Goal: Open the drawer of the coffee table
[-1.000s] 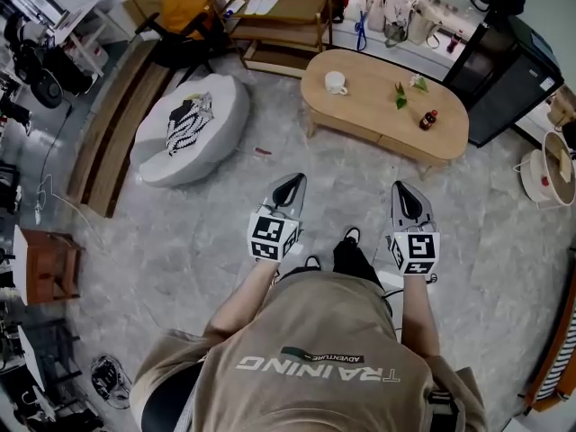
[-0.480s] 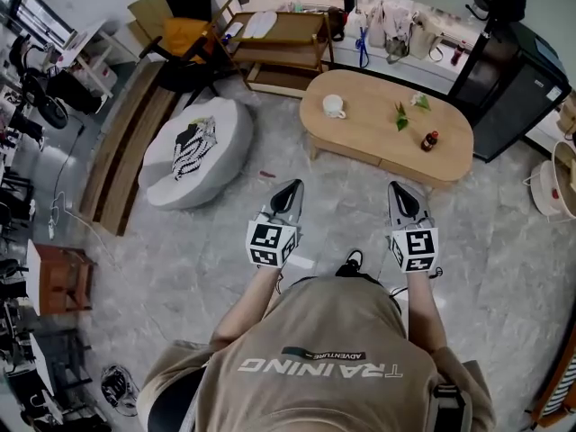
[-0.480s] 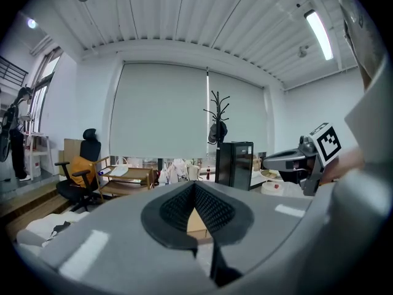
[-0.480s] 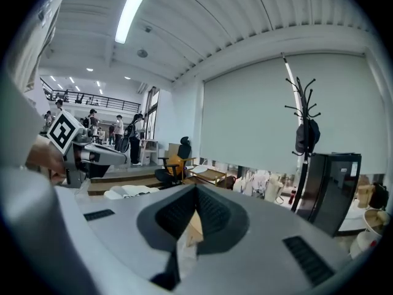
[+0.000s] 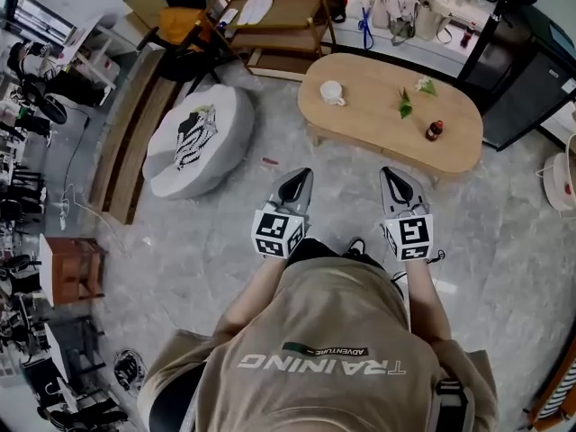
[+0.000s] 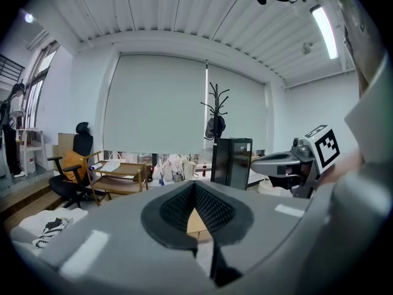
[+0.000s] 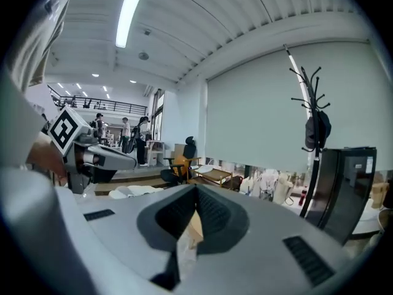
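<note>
Left claw point(image 5: 300, 178) and right claw point(image 5: 391, 176), two, are clenched, empty. At twelve o'clock one tabletop point(image 5: 371, 111) holds one cup point(image 5: 332, 92), one bottle point(image 5: 434, 131).

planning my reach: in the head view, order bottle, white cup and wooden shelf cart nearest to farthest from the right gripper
From the right gripper:
1. bottle, right part of the coffee table
2. white cup, its left end
3. wooden shelf cart, beyond the table

Bare floor point(image 5: 346, 171) lies open along the near side of the desk point(image 5: 373, 126), a wide lane straight in. Left, the white pouf point(image 5: 193, 138) crowds the floor. Far right, a black cabinet point(image 5: 531, 88) stands near the desk's end. A cup point(image 5: 332, 92) and a bottle point(image 5: 434, 130) stand on top.
</note>
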A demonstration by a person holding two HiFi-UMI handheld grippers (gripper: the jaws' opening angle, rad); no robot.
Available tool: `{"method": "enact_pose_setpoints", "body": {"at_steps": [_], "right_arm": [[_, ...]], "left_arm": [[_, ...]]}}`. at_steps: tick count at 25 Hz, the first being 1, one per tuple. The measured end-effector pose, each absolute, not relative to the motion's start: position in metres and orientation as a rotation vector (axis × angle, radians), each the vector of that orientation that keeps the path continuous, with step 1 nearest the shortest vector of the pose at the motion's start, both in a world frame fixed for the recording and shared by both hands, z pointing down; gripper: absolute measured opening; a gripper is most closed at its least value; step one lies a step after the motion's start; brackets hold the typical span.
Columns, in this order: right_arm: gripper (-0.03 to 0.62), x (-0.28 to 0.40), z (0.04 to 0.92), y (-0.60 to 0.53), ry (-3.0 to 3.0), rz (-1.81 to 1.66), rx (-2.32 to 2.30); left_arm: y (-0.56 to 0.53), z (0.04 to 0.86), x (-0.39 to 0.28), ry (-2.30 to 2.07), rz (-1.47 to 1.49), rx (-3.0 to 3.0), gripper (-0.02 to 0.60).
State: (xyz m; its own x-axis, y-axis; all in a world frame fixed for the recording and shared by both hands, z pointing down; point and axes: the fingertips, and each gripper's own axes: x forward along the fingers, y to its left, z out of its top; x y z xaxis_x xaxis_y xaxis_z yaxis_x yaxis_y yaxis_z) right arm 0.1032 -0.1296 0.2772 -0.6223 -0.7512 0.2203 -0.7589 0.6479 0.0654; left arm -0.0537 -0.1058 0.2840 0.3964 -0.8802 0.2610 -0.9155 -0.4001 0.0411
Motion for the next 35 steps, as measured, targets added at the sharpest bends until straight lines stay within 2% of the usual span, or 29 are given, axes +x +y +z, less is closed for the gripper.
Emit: {"method": "enact_pose_setpoints", "body": {"at_steps": [13, 18, 24, 35], "right_arm": [[0.003, 0.088, 0.305, -0.155, -2.583, 0.112, 1.187], [0.004, 0.077, 0.298, -0.171, -2.537, 0.074, 1.182], [0.003, 0.044, 0.297, -0.195, -2.514, 0.075, 1.182], [0.004, 0.003, 0.304, -0.245, -2.420, 0.005, 1.277]], "left_arm": [[-0.150, 0.313, -0.059, -1.507, 0.324, 2.461, 0.006], [-0.186, 0.299, -0.065, -1.460, 0.278, 2.522, 0.006], [-0.217, 0.293, -0.094, -1.436, 0.254, 2.547, 0.006], [-0.259, 0.336, -0.151, -1.361, 0.237, 2.529, 0.006]]}}
